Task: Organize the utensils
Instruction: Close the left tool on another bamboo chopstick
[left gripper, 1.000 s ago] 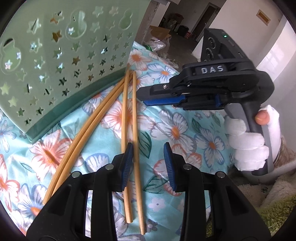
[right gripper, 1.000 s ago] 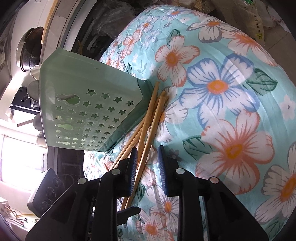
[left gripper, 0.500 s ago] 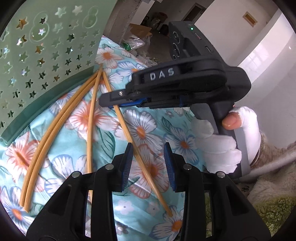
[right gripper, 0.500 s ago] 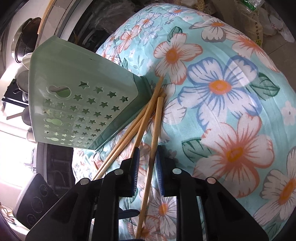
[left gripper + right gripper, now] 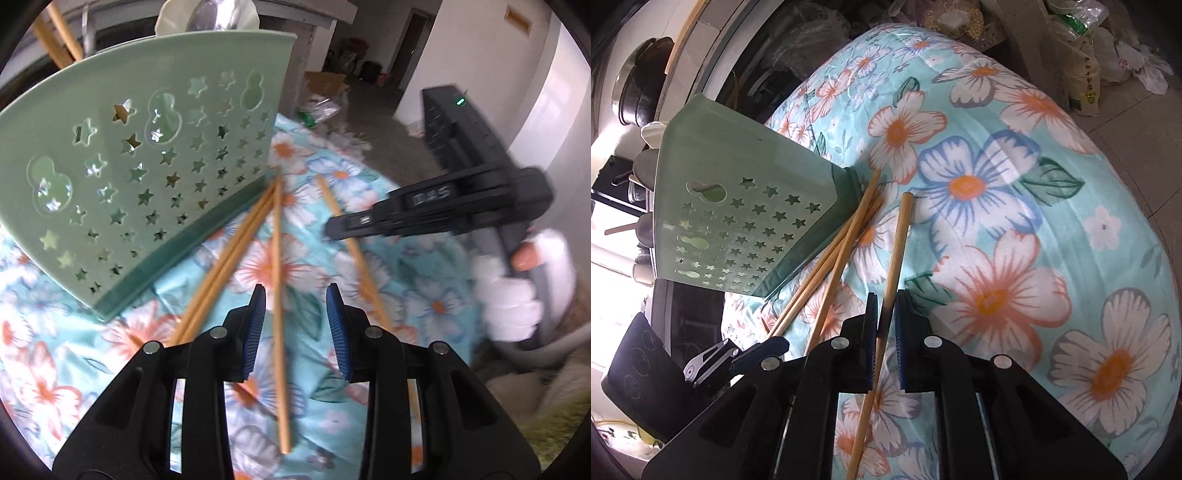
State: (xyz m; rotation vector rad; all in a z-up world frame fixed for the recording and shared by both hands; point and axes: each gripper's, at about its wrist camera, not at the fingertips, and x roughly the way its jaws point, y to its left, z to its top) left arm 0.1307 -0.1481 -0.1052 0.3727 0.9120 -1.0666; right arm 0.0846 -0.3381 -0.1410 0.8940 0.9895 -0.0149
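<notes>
My right gripper point(image 5: 886, 314) fingers clench one chopstick point(image 5: 899, 240) to lift it off the tabletop toward the green holder point(image 5: 738, 206) at 10 o'clock, w/ left gripper point(image 5: 295, 310) fingers released over another chopstick point(image 5: 277, 258).

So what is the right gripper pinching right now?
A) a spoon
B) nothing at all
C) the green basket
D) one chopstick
D: in the right wrist view the right gripper has its blue pads closed on a single chopstick, which is apart from the other chopsticks lying against the green basket.
</notes>
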